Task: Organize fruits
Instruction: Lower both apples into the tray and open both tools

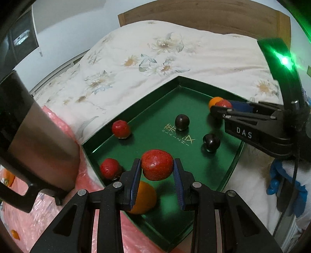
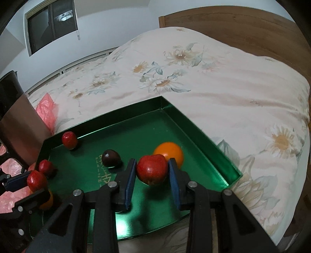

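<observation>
A green tray [image 1: 136, 124] [image 2: 194, 124] lies on the bed. My left gripper [image 1: 157, 168] [image 2: 36, 185] is shut on a red fruit [image 1: 157, 165] [image 2: 37, 181] just above the tray's near-left corner, over an orange [image 1: 144, 198] [image 2: 48, 202]. My right gripper [image 2: 152, 175] [image 1: 226, 107] is shut on a red apple [image 2: 152, 172] [image 1: 225, 103] above the tray's right side, beside a second orange [image 2: 171, 152] [image 1: 213, 102]. Two more red fruits [image 1: 120, 129] [image 1: 109, 168] and two dark plums [image 1: 182, 122] [image 1: 211, 142] rest in the tray.
A floral quilt [image 1: 155, 58] covers the bed in front of a wooden headboard [image 1: 204, 17]. A pink plastic bag [image 1: 48, 204] with small oranges [image 1: 14, 234] lies left of the tray. A dark metal vessel [image 1: 38, 136] stands over it. Blue cloth [image 1: 276, 181] lies at the right.
</observation>
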A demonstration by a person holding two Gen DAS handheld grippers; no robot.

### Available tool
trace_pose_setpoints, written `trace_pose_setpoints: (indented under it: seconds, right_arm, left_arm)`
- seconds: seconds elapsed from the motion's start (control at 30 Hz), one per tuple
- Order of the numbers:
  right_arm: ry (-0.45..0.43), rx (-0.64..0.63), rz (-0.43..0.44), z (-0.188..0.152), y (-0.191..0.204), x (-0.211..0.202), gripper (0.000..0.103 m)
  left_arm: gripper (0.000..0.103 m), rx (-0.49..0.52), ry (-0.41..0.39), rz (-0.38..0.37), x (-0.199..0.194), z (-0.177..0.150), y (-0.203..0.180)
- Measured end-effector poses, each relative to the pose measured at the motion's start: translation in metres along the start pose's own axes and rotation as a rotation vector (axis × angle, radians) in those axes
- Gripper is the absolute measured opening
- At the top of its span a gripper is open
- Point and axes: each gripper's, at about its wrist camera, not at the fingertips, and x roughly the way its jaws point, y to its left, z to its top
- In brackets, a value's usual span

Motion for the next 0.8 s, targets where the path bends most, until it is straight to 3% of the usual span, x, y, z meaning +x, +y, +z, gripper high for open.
trace_pose_setpoints:
  seconds: [0.67, 0.7, 0.73, 0.8]
  right_arm:
    - [-0.006, -0.071, -0.048, -0.015, 0.013, -0.002, 0.046]
    - [-0.006, -0.071, -0.051, -0.017, 0.013, -0.002, 0.047]
    - [-0.006, -0.072, -0.053, -0.017, 0.014, -0.001, 0.060]
    - [-0.004, -0.070, -0.061, -0.017, 0.013, -0.001, 0.073]
  left_arm:
    - [0.028, 0.060, 0.064, -0.003, 0.026, -0.008, -0.018]
    - [0.028, 0.062, 0.065, -0.001, 0.025, -0.008, -0.018]
    - [0.029, 0.064, 0.066, -0.001, 0.025, -0.009, -0.019]
    - [0.029, 0.064, 0.071, -0.002, 0.025, -0.008, -0.019]
